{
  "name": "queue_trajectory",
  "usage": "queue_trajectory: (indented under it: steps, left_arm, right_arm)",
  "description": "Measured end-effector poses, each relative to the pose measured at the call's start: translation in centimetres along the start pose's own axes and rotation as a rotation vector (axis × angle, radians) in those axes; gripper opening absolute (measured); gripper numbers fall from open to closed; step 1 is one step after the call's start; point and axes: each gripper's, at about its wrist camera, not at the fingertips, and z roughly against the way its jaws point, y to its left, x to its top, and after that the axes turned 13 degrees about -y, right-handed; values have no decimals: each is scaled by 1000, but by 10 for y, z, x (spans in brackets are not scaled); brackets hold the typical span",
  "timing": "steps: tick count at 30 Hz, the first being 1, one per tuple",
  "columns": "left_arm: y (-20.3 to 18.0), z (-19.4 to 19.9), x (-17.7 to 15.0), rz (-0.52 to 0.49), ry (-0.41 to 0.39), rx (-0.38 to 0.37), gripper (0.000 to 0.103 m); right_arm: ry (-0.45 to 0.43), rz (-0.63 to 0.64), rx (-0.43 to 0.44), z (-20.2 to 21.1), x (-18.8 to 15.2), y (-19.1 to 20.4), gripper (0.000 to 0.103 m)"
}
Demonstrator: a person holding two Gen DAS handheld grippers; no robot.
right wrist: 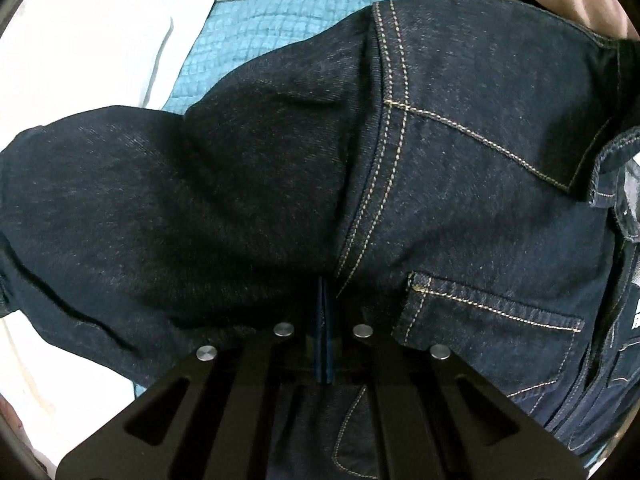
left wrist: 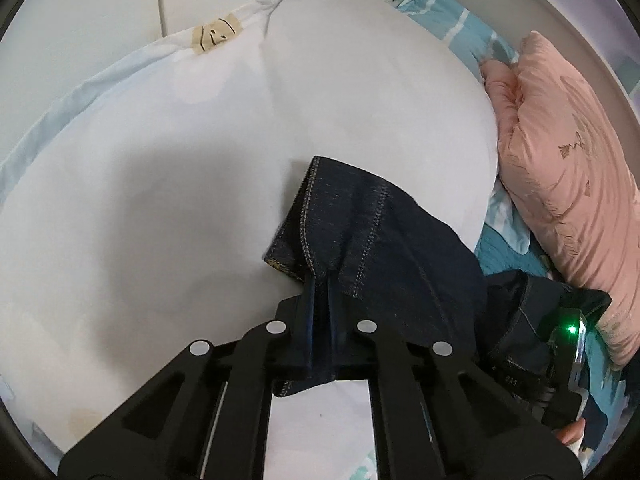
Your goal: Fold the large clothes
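My left hand-held gripper (left wrist: 322, 280) is clamped on the hem end of the dark jeans (left wrist: 360, 220), which lie on the white duvet (left wrist: 200, 160) of the bed. My right hand-held gripper (right wrist: 324, 284) is pinched into the denim beside the back pocket (right wrist: 480, 312).

To fold well, I'd keep both grips firm, keep the leg taut and lay hem to waist with the seams aligned.

In the left wrist view the leg's long axis runs from the hem at 11 o'clock towards the waist at 4 o'clock, near the pink pillow (left wrist: 560, 160).

Soft indoor light, sharp centres, fisheye-warped dark edges
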Motion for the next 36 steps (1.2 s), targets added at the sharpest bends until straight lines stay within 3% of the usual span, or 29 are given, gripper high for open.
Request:
queue_trajectory:
  steps: [7, 16, 20, 24, 27, 36]
  left_arm:
    - [-27, 30, 2, -37, -30, -16, 4]
    - [-86, 71, -5, -89, -45, -102, 4]
    - [-125, 90, -16, -129, -53, -142, 4]
    - [-174, 111, -30, -185, -67, -187, 5]
    - [-211, 122, -41, -202, -50, -234, 5]
    - [-337, 138, -90, -297, -3, -382, 5]
  right_arm:
    - [-13, -119, 118, 25, 0, -33, 1]
    - [-183, -96, 145, 125, -16, -66, 1]
    - [-206, -142, 205, 158, -20, -93, 1]
    - [-264, -165, 167, 184, -34, -113, 1]
    - [-268, -219, 205, 205, -50, -143, 1]
    - [-316, -336, 163, 251, -97, -230, 1]
